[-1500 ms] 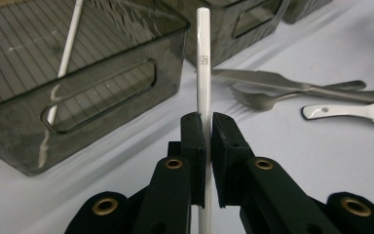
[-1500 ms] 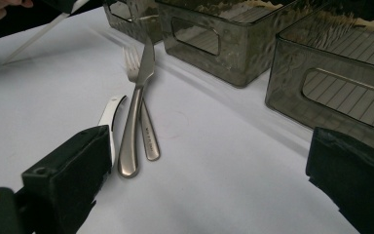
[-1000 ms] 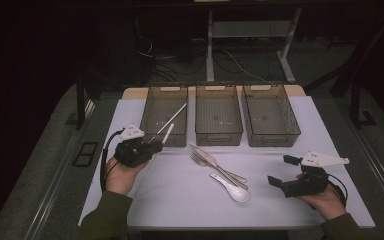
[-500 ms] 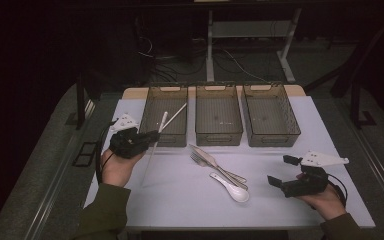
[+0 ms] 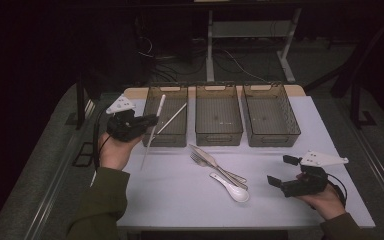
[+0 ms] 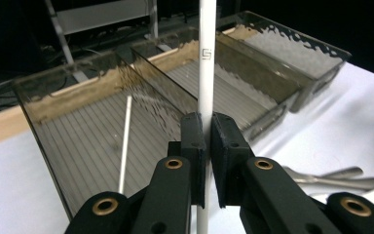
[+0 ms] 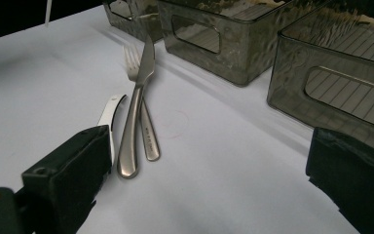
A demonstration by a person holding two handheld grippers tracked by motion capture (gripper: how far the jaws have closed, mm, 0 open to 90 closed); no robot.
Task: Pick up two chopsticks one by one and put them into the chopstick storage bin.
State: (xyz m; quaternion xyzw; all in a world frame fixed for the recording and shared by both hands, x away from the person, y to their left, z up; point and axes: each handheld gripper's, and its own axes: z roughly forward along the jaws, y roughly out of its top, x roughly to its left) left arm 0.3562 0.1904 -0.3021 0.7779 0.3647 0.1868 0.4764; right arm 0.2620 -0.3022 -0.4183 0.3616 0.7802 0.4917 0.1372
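My left gripper (image 5: pixel 151 120) is shut on a white chopstick (image 5: pixel 153 129), held steeply tilted just in front of the left bin (image 5: pixel 166 139). In the left gripper view the pads clamp the chopstick (image 6: pixel 207 58) near its middle, and it runs almost upright between the jaws of the left gripper (image 6: pixel 208 141). A second white chopstick (image 5: pixel 172 118) lies slanted inside that bin, seen again through the bin wall as the second chopstick (image 6: pixel 125 136). My right gripper (image 5: pixel 280 170) rests low at the front right, open and holding nothing. Its jaws frame bare table in the right gripper view, with the right gripper (image 7: pixel 207 187) wide apart.
Three smoky see-through bins stand in a row at the back; the middle bin (image 5: pixel 219 136) and right bin (image 5: pixel 272 140) hold nothing visible. A knife (image 7: pixel 136 112), a fork (image 7: pixel 145 126) and a white spoon (image 5: pixel 232 189) lie together mid-table, between my hands.
My left gripper has risen and drifted left with the chopstick, which now stands steeper. The right gripper has kept still.
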